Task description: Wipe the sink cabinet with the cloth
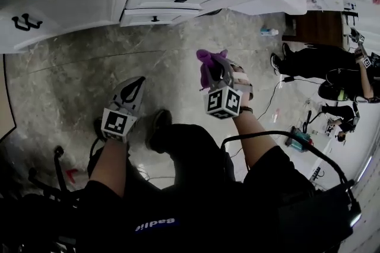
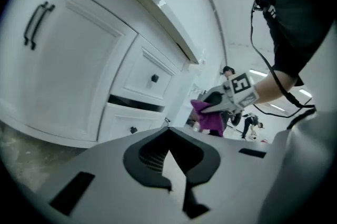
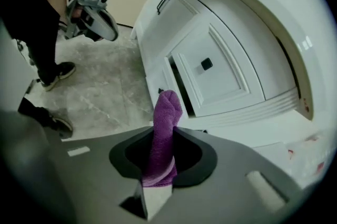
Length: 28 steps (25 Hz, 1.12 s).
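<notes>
Staged bathroom-like room: white sink cabinet, marbled floor, loose cables.

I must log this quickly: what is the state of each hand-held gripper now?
left hand-held gripper: closed, nothing between the jaws.
right hand-held gripper: closed on the cloth.

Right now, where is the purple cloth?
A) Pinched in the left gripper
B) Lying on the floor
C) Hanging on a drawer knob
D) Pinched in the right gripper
D: the purple cloth stands up between the jaws of the right gripper, which are shut on it, while the left gripper has its jaws together with nothing between them.
</notes>
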{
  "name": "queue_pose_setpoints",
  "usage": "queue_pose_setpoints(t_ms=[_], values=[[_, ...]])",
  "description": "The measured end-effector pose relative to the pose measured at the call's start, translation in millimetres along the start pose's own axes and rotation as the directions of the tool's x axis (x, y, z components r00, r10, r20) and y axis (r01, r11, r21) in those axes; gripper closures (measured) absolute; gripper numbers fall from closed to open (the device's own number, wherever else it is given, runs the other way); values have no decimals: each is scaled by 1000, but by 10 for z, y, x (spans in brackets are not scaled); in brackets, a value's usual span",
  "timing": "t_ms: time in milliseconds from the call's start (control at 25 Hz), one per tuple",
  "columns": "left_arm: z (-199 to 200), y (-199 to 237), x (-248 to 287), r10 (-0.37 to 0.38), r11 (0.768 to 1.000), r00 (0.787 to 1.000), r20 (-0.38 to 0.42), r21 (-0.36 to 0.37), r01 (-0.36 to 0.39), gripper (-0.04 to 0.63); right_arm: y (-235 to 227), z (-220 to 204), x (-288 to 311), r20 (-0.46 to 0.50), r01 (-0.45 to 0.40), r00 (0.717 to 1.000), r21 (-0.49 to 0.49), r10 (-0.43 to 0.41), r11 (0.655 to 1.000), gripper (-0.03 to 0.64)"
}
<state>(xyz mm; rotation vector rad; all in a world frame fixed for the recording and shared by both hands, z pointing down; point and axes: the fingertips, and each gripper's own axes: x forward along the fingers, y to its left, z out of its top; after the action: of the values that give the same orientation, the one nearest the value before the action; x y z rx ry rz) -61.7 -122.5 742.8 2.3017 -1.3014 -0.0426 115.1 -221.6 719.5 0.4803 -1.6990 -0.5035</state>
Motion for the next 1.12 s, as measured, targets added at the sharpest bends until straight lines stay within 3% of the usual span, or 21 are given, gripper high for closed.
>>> queue_pose_setpoints(t_ms=[80, 240, 360, 680, 840, 960, 1040, 1120], values=[[202, -178, -215, 49, 998, 999, -9, -42, -50, 604, 132, -48, -421, -10, -70, 997, 16, 70, 997, 541], [764, -679, -622, 38, 999, 995, -88, -36, -41, 604, 177, 113, -1184, 22, -182, 983, 81, 181, 980, 541], [1381, -1076, -863, 26, 999, 993, -116, -21, -29, 604, 62, 342, -1791, 84, -226, 973, 114, 217, 967, 541], [3036, -2036, -1235, 44, 992, 991, -123, 120, -29, 604, -708, 898, -3232, 293, -212, 942, 143, 163, 967, 541], [3764, -2687, -1414, 75, 993, 996, -43, 96, -71, 604, -1016, 843, -3770, 354, -190, 924, 90, 147, 978, 541], [4084, -3154, -1514, 36, 993, 999, -5, 115, -36, 604, -1216, 857, -4042, 416, -233, 900, 211, 129, 949, 541], [4186, -3419, -1644, -10, 988, 1000, -6, 151, 11, 604, -1303, 1017, -4350, 489, -277, 867, 301, 102, 913, 541], [4254, -3619, -1776, -54, 982, 999, -7, 181, 54, 604, -1339, 1210, -4698, 548, -287, 833, 324, 68, 902, 541]])
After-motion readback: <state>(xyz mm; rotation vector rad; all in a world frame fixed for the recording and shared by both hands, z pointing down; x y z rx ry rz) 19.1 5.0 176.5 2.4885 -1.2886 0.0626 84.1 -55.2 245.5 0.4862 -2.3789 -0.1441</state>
